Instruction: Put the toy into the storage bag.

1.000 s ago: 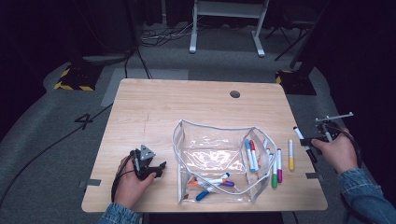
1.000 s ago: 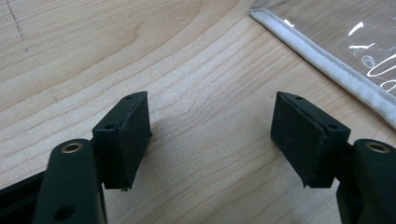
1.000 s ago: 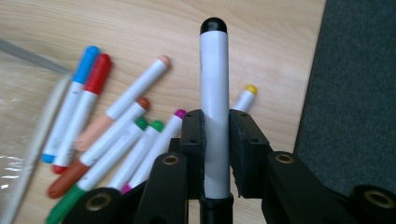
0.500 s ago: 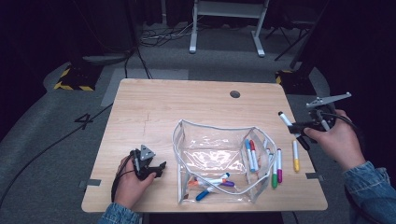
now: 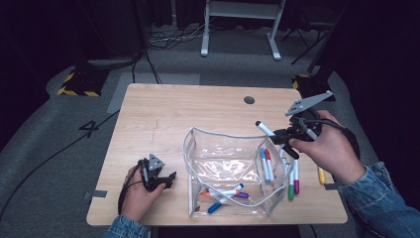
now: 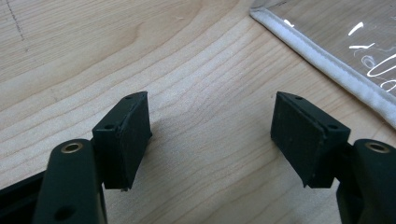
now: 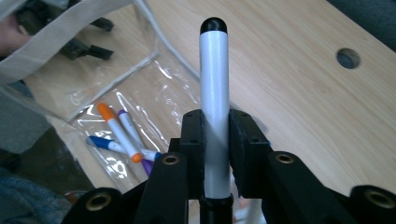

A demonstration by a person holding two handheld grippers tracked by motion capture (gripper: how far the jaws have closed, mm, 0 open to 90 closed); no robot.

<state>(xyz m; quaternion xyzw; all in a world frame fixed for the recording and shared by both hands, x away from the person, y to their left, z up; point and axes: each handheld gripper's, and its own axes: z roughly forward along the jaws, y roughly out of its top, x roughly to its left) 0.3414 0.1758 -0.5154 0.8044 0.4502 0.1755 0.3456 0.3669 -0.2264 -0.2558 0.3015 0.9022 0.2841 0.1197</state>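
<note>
Right hand-held gripper [image 5: 282, 134] risen with marker [image 5: 265, 128], above pouch rim [image 5: 223, 134]

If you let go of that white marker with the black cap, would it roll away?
Probably. The white marker looks round and smooth, so it would likely roll on the flat wooden table. It looks stiff and light: the right hand-held gripper holds it straight by its middle with no sag. Dropped into the clear pouch, its floppy walls should stop it.
</note>
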